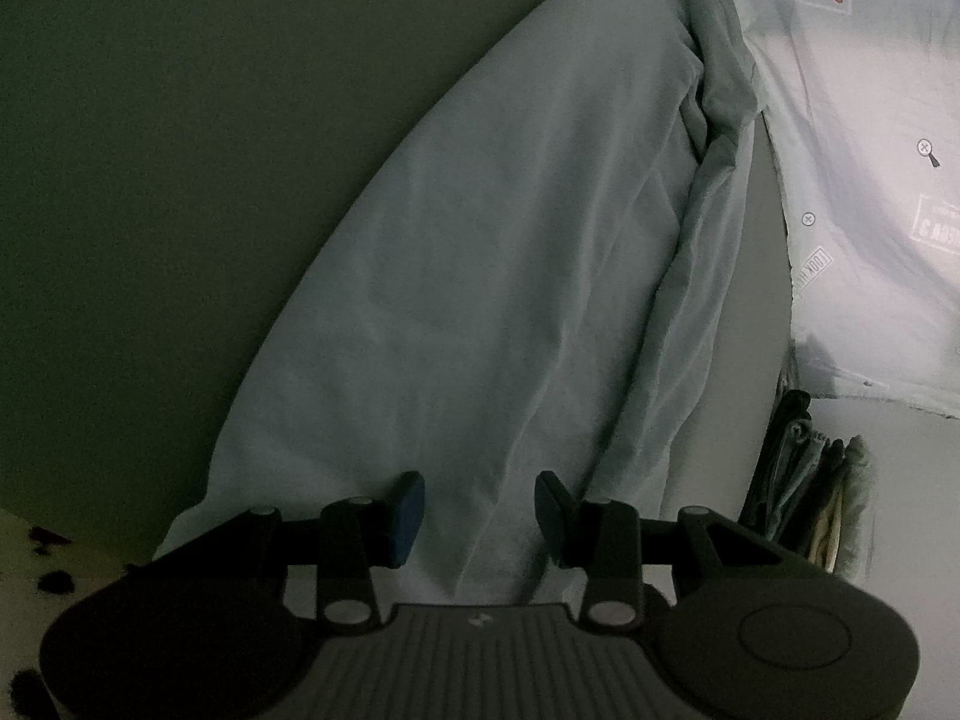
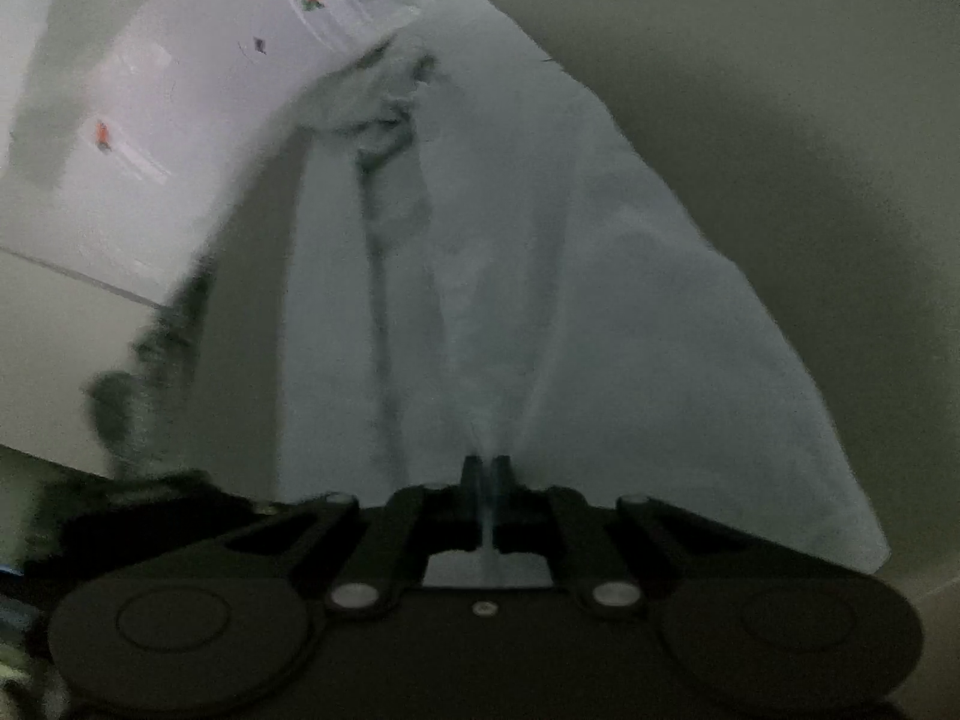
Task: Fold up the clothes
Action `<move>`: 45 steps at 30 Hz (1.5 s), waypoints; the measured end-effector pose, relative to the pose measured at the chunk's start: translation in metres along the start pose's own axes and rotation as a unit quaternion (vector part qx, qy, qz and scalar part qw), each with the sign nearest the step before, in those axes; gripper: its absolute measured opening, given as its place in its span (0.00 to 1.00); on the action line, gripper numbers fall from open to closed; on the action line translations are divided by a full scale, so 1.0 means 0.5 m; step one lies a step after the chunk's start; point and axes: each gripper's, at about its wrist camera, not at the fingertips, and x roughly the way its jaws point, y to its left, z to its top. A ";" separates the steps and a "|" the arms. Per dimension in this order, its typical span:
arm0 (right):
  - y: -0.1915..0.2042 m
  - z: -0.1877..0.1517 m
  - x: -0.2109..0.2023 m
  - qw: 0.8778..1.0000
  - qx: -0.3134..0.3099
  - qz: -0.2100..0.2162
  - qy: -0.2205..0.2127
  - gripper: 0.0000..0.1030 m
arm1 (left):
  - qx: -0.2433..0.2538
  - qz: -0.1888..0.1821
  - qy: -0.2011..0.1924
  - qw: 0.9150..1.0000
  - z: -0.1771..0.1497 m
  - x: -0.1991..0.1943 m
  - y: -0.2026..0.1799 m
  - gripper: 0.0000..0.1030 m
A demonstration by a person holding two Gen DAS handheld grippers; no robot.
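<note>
The left gripper (image 1: 479,513) has its fingers partly apart, w/ the pale blue cloth (image 1: 480,276) running between them; can't tell if they press it. The right gripper (image 2: 486,468) is pinched tight on the same cloth (image 2: 540,300). The cloth hangs stretched over a grey surface (image 1: 150,180), near a white sheet w/ carrots (image 1: 870,120). Folded clothes (image 1: 804,480) sit by the sheet's edge.
</note>
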 end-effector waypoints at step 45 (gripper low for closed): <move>0.011 0.591 0.397 0.979 0.190 0.055 -0.053 0.14 | 0.131 0.111 -0.114 0.979 0.473 0.028 -0.267 0.49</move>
